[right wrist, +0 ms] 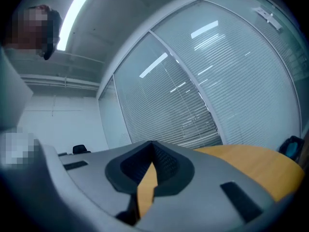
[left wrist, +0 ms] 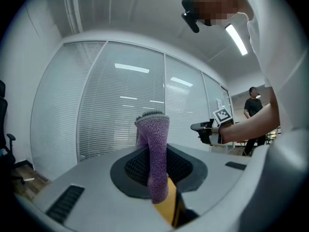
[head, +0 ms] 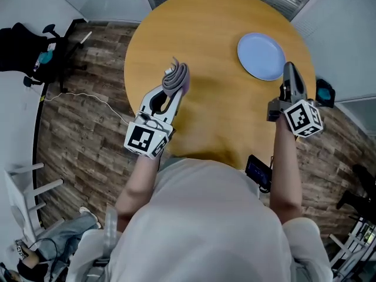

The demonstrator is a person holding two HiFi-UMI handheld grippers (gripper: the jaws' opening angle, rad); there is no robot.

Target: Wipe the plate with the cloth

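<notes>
So the left gripper (head: 174,90) has its jaws clenched on the cloth (head: 175,75), a fuzzy purple-grey thing sticking up out of the tips, and it's held above the left part of the round wooden counter (head: 217,116). In the left gripper view the cloth (left wrist: 154,153) stands pretty much upright between the pads. The plate (head: 261,56) is pale blue and sits flat on the far right side of the counter, well apart from the cloth. The right gripper (head: 290,74) has its jaws squeezed together with nothing in them; the right gripper view shows just a sliver of counter through the gap. From above its tip sits right at the plate's near right rim, can't tell if it touches.
</notes>
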